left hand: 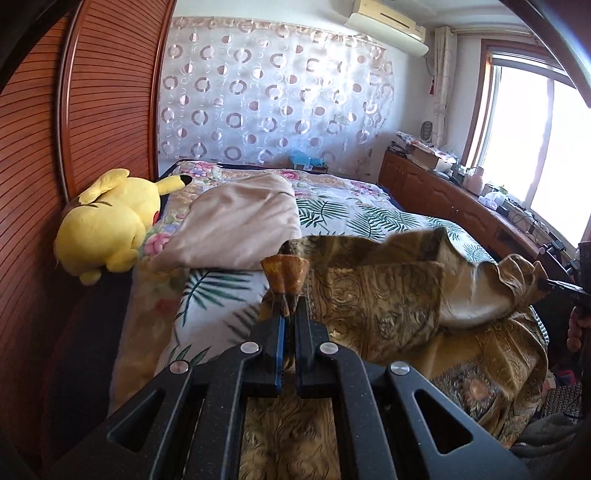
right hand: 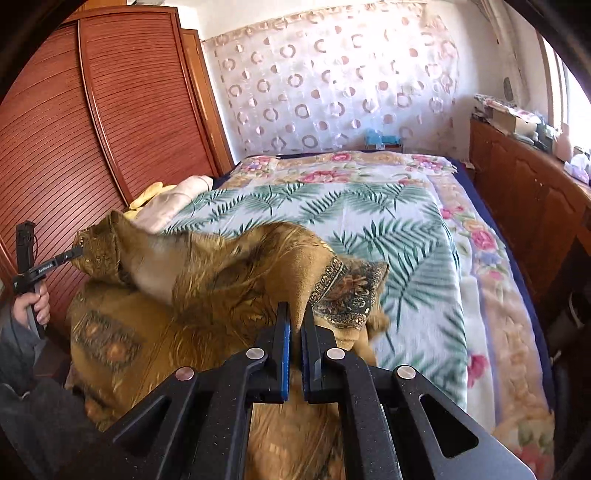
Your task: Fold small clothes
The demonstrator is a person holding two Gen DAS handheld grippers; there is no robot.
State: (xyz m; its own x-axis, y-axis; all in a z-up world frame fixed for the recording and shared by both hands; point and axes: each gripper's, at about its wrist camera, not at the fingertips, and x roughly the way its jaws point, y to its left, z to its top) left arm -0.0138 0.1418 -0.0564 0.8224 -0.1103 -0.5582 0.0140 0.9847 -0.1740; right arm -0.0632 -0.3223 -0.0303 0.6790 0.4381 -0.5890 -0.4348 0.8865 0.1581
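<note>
While lifted over the bed (right hand: 424,221), gold patterned garment (left hand: 388,306): left tool (left hand: 290,314) and right tool (right hand: 295,325) each clenched on a corner, lower centre of frame.

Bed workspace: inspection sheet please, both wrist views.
Surface: bed with leaf and flower print cover.
Job's things: brown-gold patterned cloth, lifted and stretched between the two tools, lower part draped over the near bed edge.
Clutter: yellow plush toy and beige folded blanket on the bed's left side.
Grippers: left tool shut on a cloth corner; right tool shut on the other edge.
Cables: some on the window-side cabinet top.
Surroundings: wooden slatted wardrobe, circle-pattern curtain, air conditioner, bright window.
</note>
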